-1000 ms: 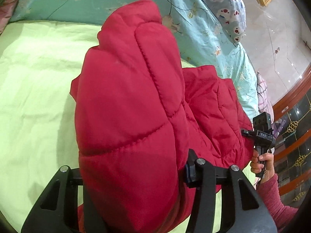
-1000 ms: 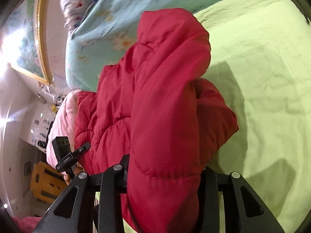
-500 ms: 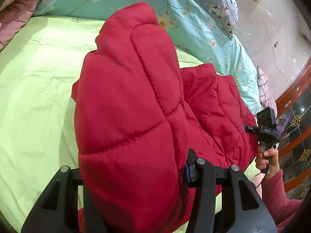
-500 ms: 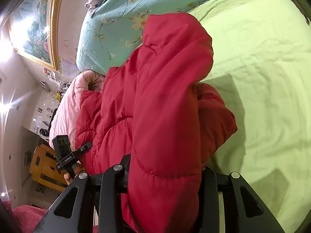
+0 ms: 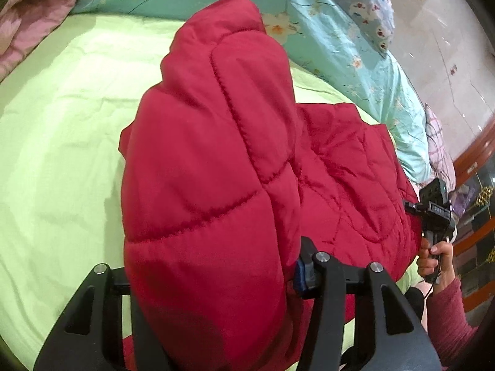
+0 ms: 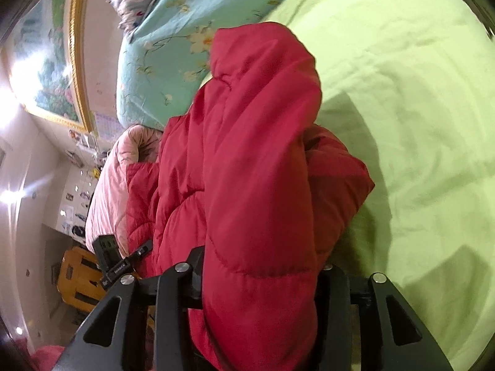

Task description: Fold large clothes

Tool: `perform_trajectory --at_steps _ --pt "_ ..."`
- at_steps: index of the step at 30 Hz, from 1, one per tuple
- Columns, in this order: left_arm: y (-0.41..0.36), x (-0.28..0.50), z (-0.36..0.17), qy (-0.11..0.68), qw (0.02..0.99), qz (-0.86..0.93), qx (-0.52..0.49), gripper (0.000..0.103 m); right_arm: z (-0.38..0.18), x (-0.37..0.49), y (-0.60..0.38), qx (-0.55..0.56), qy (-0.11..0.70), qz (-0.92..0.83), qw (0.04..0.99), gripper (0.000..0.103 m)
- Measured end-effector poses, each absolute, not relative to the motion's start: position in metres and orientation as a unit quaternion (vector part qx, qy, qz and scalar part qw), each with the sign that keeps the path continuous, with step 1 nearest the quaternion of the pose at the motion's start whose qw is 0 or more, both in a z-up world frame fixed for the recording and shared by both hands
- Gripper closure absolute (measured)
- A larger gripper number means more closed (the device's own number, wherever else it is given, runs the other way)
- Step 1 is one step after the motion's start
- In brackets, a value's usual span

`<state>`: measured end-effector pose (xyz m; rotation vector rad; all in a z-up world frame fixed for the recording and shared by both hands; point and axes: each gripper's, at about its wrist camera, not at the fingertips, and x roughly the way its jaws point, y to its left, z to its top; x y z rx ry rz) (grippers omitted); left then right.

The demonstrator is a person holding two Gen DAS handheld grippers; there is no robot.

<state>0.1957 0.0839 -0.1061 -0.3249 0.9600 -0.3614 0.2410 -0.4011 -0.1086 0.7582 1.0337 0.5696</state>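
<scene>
My left hand-held gripper (image 5: 213, 303) has a thick fold of the red padded jacket (image 5: 210, 160) between its opening jaws, raised over the green bed sheet (image 5: 62, 123). My right hand-held gripper (image 6: 263, 290), also opening, has the same bulk. It looks light, puffy and slippery, so I judge quilted seams the best hold.

We count one red padded jacket (image 5: 213, 167), two black grippers (image 5: 213, 281) (image 6: 260, 275), one green sheet (image 5: 62, 117), one turquoise flowered quilt (image 5: 340, 49), and perhaps two pink covers (image 5: 27, 21) (image 6: 108, 185).
</scene>
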Motion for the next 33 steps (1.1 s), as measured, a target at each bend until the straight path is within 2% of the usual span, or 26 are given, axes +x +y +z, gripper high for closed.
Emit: perform_trajectory --at_steps 4,20,24,32,33 --pt "0.086 0.197 -0.116 0.467 0.855 -0.155 -0.165 0.042 -0.121 0.242 -0.405 0.365 0.477 0.256 0.758 0.052" --pt "0.094 0.196 -0.129 0.489 0.848 -0.109 -0.174 0.011 -0.137 0.233 -0.413 0.399 0.471 0.243 0.748 0.034" --pt "0.103 0.191 -0.132 0.498 0.838 -0.109 -0.193 0.011 -0.136 0.226 -0.417 0.402 0.474 0.227 0.749 0.021" --pt "0.107 0.178 -0.131 0.501 0.837 -0.109 -0.19 0.011 -0.13 0.212 -0.419 0.387 0.476 0.216 0.76 0.021" --pt "0.107 0.178 -0.131 0.503 0.836 -0.109 -0.189 0.011 -0.128 0.21 -0.419 0.382 0.475 0.215 0.763 0.025"
